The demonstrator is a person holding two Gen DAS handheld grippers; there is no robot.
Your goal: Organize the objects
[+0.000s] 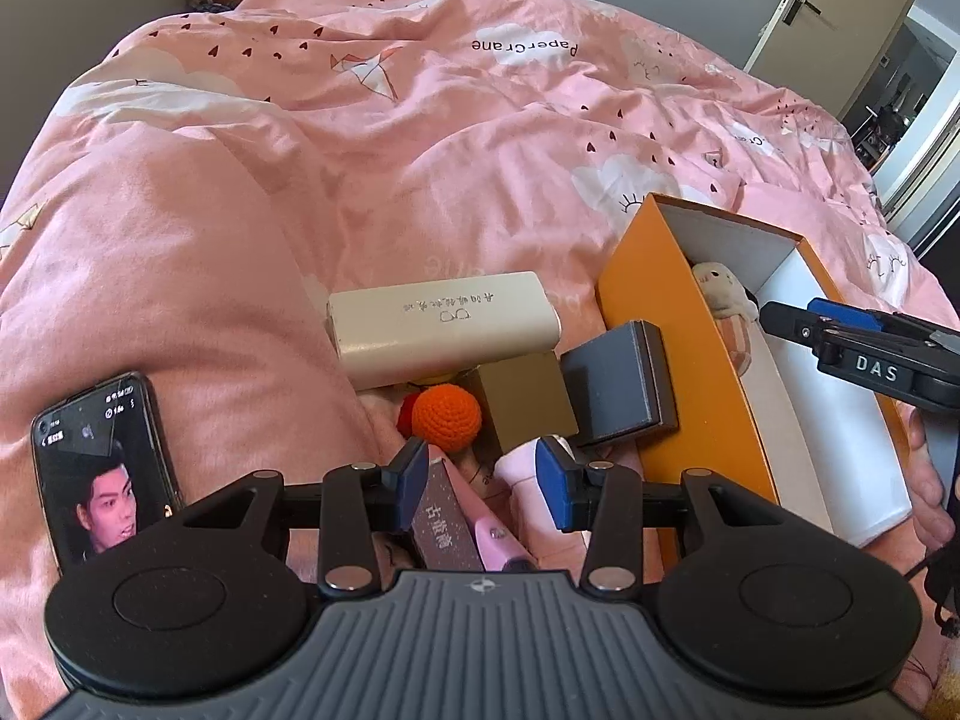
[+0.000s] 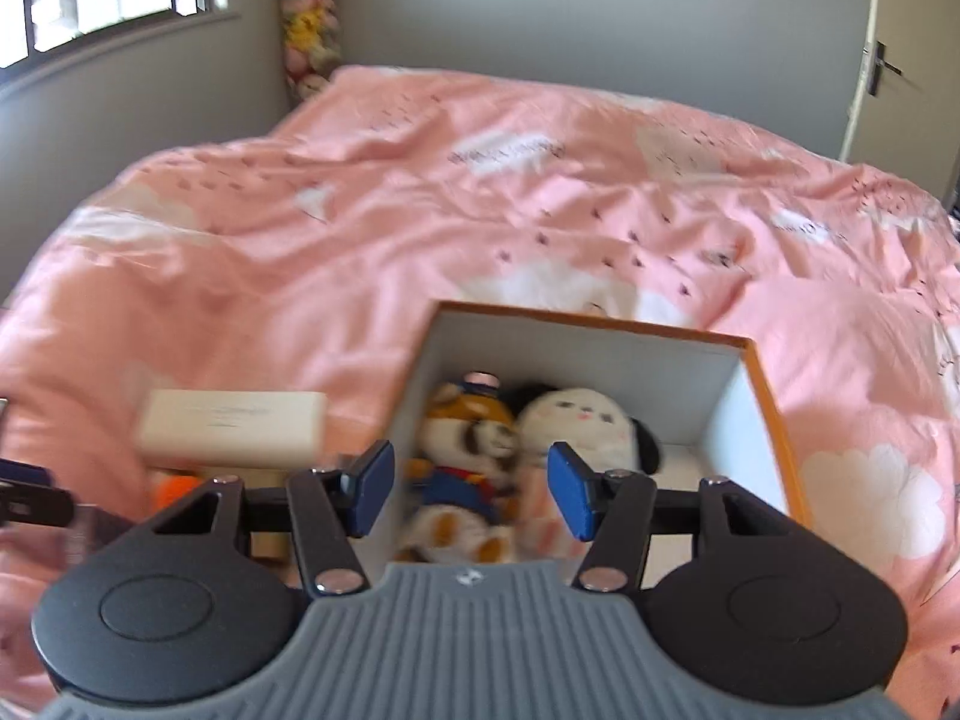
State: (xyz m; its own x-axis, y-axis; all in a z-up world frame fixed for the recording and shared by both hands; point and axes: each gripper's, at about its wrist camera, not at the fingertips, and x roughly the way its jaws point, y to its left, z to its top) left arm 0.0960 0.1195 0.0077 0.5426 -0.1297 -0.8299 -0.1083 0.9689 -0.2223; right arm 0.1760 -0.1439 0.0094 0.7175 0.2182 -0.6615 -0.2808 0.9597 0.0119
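Two plush toys lie inside the orange box [image 2: 774,420], whose inner walls are white: a brown-and-white plush in blue clothes and a cap [image 2: 462,468] directly beyond the right gripper [image 2: 471,495], and a white plush with black ears [image 2: 585,426] touching it on its right. That gripper hangs over the box's near end with its blue pads apart and nothing pressed between them; the view is blurred, so finer detail of the toys cannot be told.

Left of the box, on the pink duvet [image 1: 420,138], the loose things are bunched just ahead of the left gripper [image 1: 483,480]. Its jaws stand apart, gripping nothing. Under and between the pads lie a brown glittery flat piece with printed characters [image 1: 441,525], a pink object [image 1: 492,531] beside it and a pale pink cylinder [image 1: 528,468] against the right pad; whether any pad touches them I cannot tell. Just beyond sit an orange crocheted ball [image 1: 449,417], a tan block [image 1: 528,399] and a dark grey block [image 1: 624,387] leaning at the box's outer wall. Farther ahead rests a cream case with handwriting [image 1: 444,324]. Well to the gripper's left a phone [image 1: 102,468] lies with its screen lit.
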